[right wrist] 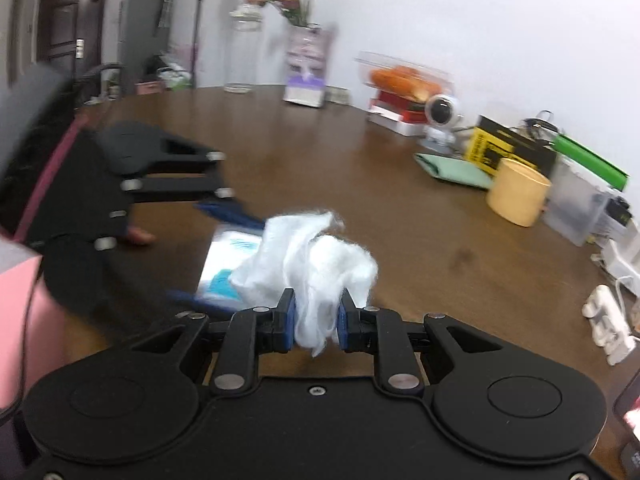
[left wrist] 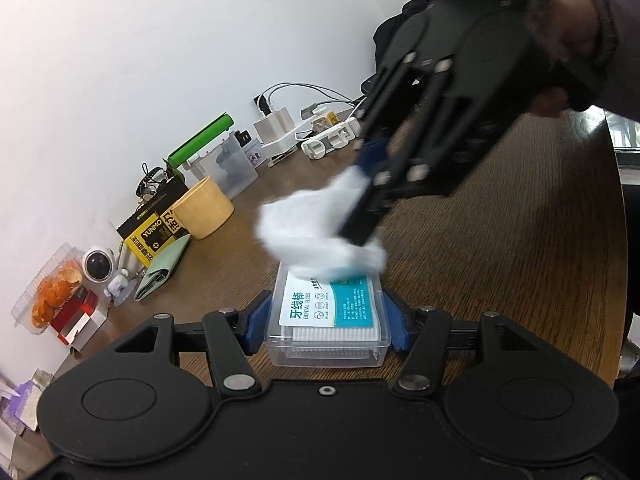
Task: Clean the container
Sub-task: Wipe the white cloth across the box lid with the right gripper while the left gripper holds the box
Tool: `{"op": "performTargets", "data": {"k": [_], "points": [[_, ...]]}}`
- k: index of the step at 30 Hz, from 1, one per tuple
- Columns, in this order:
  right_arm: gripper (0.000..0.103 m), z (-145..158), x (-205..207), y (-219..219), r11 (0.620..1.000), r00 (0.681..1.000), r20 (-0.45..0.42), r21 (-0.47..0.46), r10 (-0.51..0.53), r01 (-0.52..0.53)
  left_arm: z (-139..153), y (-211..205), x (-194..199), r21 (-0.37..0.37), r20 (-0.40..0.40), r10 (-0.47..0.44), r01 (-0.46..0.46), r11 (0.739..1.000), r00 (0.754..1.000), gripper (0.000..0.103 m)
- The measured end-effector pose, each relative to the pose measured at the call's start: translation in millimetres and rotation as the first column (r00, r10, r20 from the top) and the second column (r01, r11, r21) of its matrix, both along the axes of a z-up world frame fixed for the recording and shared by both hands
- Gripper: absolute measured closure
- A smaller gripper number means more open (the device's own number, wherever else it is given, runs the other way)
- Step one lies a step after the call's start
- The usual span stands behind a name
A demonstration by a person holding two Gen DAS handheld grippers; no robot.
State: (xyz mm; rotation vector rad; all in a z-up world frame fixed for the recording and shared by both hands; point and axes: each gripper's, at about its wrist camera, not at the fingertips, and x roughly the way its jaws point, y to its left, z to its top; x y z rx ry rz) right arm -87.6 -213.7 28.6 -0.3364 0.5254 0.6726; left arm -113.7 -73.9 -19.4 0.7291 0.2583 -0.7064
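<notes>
— Brown wooden table [left wrist: 500,240], white wall behind. What grips what?
— Left gripper [left wrist: 327,322] clamps the clear dental floss box [left wrist: 328,320] by its sides, resting on the table. Right gripper [right wrist: 316,318] pinches a white tissue wad [right wrist: 316,256], pressed on the box's far end.
— Nearby?
— Yellow cup [left wrist: 204,208], well apart.

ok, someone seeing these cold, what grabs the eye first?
The white crumpled tissue, pinched in the right gripper and pressed on the far end of the dental floss box. The left gripper clamps that clear box from both sides on the brown table. Further off, the yellow cup stands by the wall.
</notes>
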Motion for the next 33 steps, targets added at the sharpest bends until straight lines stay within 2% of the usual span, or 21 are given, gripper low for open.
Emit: {"op": "performTargets", "data": {"k": [7, 13, 17, 24, 30, 33], "points": [[0.082, -2.1, -21.1, 23.1, 0.993, 0.994, 0.0, 0.032, 0.109, -0.109, 1.0, 1.1, -2.0, -0.004, -0.009, 0.003, -0.003, 1.0, 1.0, 0.046], [0.082, -3.0, -20.7, -5.9, 0.999, 0.999, -0.01, 0.038, -0.03, 0.031, 1.2, 1.4, -3.4, -0.006, -0.013, 0.003, -0.003, 1.0, 1.0, 0.045], [0.082, -0.1, -8.5, -1.8, 0.996, 0.997, 0.012, 0.056, -0.07, 0.07, -0.2, -0.2, -7.8, 0.003, 0.003, 0.003, -0.003, 1.0, 1.0, 0.046], [0.082, -5.9, -30.5, 21.9, 0.994, 0.997, -0.003, 0.074, 0.081, -0.08, -4.2, -1.6, -9.5, 0.006, 0.009, 0.002, -0.002, 1.0, 1.0, 0.045], [0.082, -10.6, -19.5, -2.9, 0.993, 0.998, -0.023, 0.094, -0.065, 0.067, -3.9, -2.2, -9.6, 0.006, 0.008, 0.003, -0.003, 1.0, 1.0, 0.046], [0.082, -10.0, -15.9, 1.7, 0.987, 0.996, 0.002, 0.14, -0.084, 0.083, -4.2, -2.8, -10.8, 0.008, 0.012, 0.003, -0.003, 1.0, 1.0, 0.045]]}}
